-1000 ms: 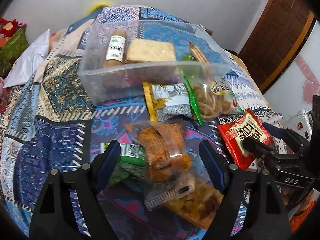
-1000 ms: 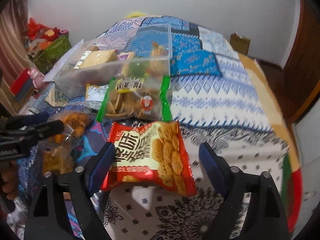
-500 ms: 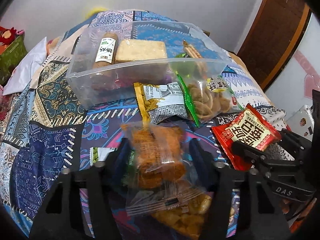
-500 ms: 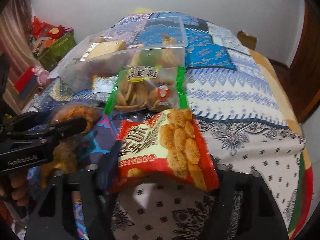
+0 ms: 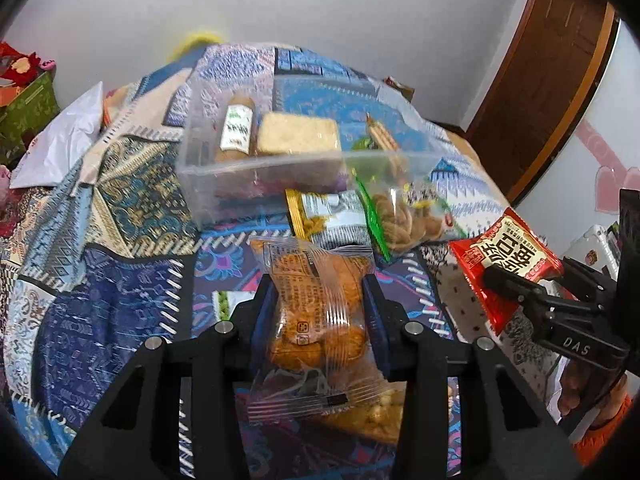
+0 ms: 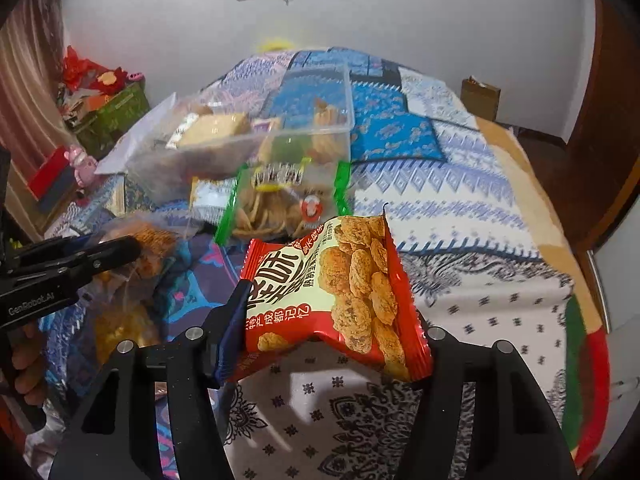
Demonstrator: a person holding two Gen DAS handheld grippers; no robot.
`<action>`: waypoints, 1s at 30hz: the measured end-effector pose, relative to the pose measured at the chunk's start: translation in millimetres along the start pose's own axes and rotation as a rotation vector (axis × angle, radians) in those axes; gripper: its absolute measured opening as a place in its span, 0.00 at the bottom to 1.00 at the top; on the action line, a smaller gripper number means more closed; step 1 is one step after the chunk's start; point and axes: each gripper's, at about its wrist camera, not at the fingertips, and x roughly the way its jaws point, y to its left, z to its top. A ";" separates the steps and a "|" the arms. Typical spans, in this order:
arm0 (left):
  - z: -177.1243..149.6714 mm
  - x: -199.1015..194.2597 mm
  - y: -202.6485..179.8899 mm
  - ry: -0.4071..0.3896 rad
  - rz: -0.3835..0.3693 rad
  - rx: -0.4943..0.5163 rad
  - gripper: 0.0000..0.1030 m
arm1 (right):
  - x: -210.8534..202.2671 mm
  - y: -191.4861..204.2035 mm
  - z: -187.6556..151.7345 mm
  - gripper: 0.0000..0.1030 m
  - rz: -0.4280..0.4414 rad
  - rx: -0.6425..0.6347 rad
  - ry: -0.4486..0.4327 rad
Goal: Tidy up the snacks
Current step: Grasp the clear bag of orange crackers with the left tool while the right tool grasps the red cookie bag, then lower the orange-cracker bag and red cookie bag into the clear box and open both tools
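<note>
While both pairs of jaws are closing, each already has a snack packet between its pads. Left gripper [image 5: 318, 304]: blue pads press the two sides of a clear packet of orange-brown fried snacks [image 5: 316, 312], which is pinched at its waist and raised off the patchwork bedspread [image 5: 100, 300]. Right gripper [image 6: 324, 344]: pads clamp a red packet printed with round biscuits [image 6: 332, 300], its lower edge buckled upward and its body clear of the white-patterned part of the bedspread; the same red packet appears at the right edge of the left wrist view. Clear plastic storage box [image 5: 248, 176]: stands farther up the bed toward the wall, holding a labelled roll-shaped pack [image 5: 236, 128], a pale square cracker block [image 5: 298, 136] and stick biscuits [image 5: 380, 136]. Green-edged bag of twisted snacks [image 5: 404, 216] and yellow-and-silver packet [image 5: 324, 216]: both lie against the box's near wall, side by side. Fingers [image 6: 24, 364] of the person's left hand show at the left edge of the right wrist view.
</note>
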 end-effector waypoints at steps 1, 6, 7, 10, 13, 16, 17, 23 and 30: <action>2.4 -4.2 0.8 -0.012 -0.001 -0.003 0.41 | -2.3 0.2 2.5 0.56 -0.001 0.000 -0.008; 18.8 -24.3 6.5 -0.082 0.000 -0.013 0.41 | -10.6 5.4 22.8 0.56 0.003 -0.011 -0.067; 22.5 -27.3 7.5 -0.094 -0.001 -0.016 0.41 | -11.4 6.6 27.9 0.56 0.005 -0.013 -0.077; 36.6 -34.1 12.2 -0.131 0.006 -0.021 0.41 | -11.9 10.1 41.8 0.56 0.014 -0.016 -0.108; 51.9 -35.5 17.6 -0.159 0.017 -0.028 0.41 | -11.6 15.3 57.6 0.56 0.022 -0.025 -0.136; 64.6 -32.4 22.1 -0.180 0.029 -0.036 0.41 | -7.5 21.3 74.0 0.56 0.027 -0.033 -0.159; 68.7 -30.5 23.8 -0.187 0.031 -0.038 0.41 | -5.6 23.5 78.2 0.56 0.026 -0.036 -0.166; 95.4 -12.8 36.6 -0.220 0.041 -0.061 0.41 | 16.9 28.9 106.7 0.56 0.027 -0.042 -0.169; 124.8 18.1 42.1 -0.217 0.053 -0.058 0.41 | 55.1 32.6 131.6 0.56 0.042 -0.043 -0.118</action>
